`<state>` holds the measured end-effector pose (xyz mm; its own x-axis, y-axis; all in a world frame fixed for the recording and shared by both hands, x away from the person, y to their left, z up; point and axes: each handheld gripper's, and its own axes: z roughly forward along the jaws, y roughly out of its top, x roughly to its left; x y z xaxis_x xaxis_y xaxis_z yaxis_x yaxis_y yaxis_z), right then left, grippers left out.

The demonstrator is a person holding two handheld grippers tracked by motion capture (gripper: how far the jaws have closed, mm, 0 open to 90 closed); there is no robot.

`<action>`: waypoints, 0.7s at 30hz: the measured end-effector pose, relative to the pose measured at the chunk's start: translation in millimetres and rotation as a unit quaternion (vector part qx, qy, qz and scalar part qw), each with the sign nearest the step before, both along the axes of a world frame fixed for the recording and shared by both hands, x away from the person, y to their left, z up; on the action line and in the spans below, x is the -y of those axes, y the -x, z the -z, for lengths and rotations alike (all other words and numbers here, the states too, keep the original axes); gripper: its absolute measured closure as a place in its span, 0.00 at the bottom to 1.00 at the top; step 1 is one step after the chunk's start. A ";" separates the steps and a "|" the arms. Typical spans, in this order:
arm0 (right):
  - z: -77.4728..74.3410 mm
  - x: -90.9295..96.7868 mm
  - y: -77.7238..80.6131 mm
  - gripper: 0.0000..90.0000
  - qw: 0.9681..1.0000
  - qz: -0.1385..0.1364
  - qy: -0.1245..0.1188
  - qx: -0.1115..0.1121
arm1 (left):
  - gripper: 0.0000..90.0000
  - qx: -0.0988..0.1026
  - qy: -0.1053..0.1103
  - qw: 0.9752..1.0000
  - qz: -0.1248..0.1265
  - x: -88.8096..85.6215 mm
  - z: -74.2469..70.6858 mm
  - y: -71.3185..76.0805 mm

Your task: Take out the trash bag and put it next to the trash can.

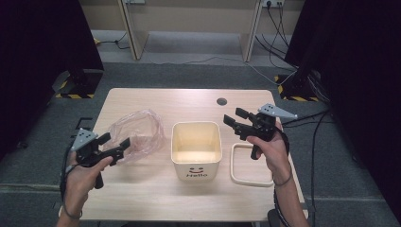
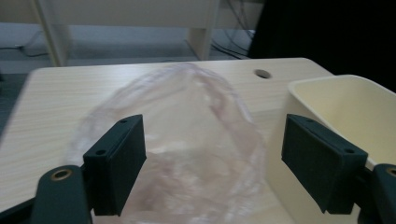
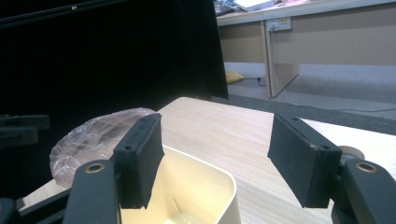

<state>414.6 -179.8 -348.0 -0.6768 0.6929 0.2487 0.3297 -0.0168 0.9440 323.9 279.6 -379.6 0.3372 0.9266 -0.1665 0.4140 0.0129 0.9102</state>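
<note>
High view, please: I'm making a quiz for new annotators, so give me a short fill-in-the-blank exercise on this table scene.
1. The cream bin carries a smiley face and the word ____.
2. The crumpled clear plastic bag lies to the ____ of the bin.
3. The cream frame lies flat on the table to the bin's ____.
4. The jaws of the left gripper stand ____, nothing clamped between them.

Missing words: Hello; left; right; open
</note>
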 end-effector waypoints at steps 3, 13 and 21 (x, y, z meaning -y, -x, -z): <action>0.1 0.9 0.5 0.39 1.000 0.003 0.002 -0.001 | 0.24 -0.007 0.002 1.000 0.027 15.2 5.0 4.0; 3.8 1.9 -0.2 0.38 1.000 0.011 0.012 -0.004 | 0.22 -0.025 0.016 0.994 0.102 53.7 28.2 7.6; 6.4 13.1 3.5 0.34 0.999 0.032 0.011 -0.012 | 0.18 -0.030 0.017 0.991 0.126 57.0 42.4 13.1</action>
